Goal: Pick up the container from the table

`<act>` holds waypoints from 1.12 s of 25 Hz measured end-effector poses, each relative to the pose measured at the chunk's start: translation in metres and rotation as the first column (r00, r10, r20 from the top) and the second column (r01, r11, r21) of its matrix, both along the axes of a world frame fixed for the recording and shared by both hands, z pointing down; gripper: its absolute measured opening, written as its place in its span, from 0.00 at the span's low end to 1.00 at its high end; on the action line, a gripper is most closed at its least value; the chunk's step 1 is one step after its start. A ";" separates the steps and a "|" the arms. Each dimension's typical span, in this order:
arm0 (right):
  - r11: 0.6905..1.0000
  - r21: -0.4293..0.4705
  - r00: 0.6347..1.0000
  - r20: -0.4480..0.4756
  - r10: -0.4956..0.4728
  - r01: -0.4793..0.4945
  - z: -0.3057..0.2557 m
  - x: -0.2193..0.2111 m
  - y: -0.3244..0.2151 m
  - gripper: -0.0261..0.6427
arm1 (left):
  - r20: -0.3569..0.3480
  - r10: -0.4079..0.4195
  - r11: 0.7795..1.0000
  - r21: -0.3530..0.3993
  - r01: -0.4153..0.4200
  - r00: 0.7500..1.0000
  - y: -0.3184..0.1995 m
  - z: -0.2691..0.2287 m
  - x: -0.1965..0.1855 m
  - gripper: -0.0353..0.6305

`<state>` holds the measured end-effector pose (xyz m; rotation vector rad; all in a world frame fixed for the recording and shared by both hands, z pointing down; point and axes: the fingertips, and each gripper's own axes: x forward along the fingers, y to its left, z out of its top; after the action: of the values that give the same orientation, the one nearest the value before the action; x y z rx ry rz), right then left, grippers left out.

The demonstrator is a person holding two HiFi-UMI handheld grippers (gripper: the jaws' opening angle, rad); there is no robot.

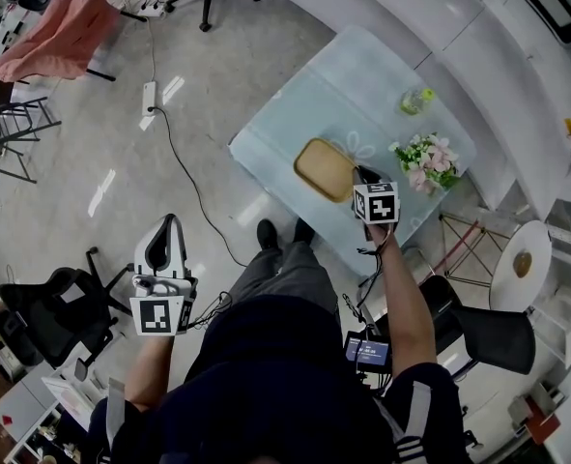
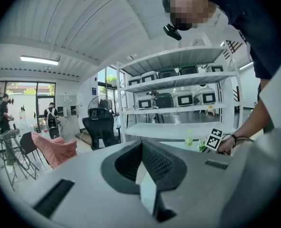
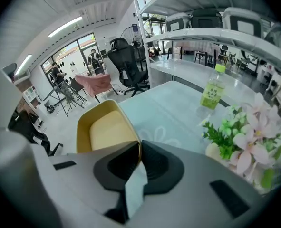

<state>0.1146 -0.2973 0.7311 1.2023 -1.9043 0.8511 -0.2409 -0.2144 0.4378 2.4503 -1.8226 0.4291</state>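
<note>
Container (image 1: 326, 168): shallow yellow tub, toward the table's (image 1: 362, 75) near edge, about mid-way along that side. I can't tell whether its base is touching the table or just off it.

My right gripper (image 1: 360, 174) has its jaws pressed together on the tub's rim wall. The thin wall is pinched between the pads, on the side of the tub nearest the table's right end. The tub looks empty.

My left gripper (image 1: 169, 222) has its jaws together with nothing between them. It's well off the table, out over the floor past the table's left corner, and has no part in this step.

How I'd do the lift:
- It's a one-sided pinch on a thin wall, so I expect the tub to droop away from the pads. Squeeze firm, no loosening.
- Go straight up from the table first, slowly. No sideways travel until the base is clearly off.
- Hold the wrist roll steady so the tub comes up level rather than hinging on the rim.
- Flowers (image 1: 422, 160) stand near the tub, at the table's right end. The green bottle (image 1: 416, 100) is further in on the table. Don't swing toward either.
- If the rim starts sliding in the pads, set it down on the table and re-grip deeper on the wall.
</note>
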 end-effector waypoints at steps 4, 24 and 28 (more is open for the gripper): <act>1.000 0.002 1.000 0.017 -0.008 0.008 -0.023 -0.001 0.006 0.07 | -0.010 0.005 1.000 0.001 -0.005 1.000 0.003 -0.003 0.001 0.06; 0.998 0.045 0.999 0.034 -0.038 0.036 -0.142 -0.007 0.033 0.07 | -0.069 0.019 0.999 0.034 -0.017 0.997 0.025 -0.024 0.001 0.06; 0.998 0.049 0.999 0.024 -0.049 0.047 -0.161 -0.010 0.042 0.07 | -0.085 0.022 0.999 0.043 -0.019 0.996 0.031 -0.029 -0.001 0.06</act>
<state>0.1044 -0.2555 0.5700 1.1745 -1.9763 0.8026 -0.2423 -0.1837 0.4090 2.4756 -1.7928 0.2852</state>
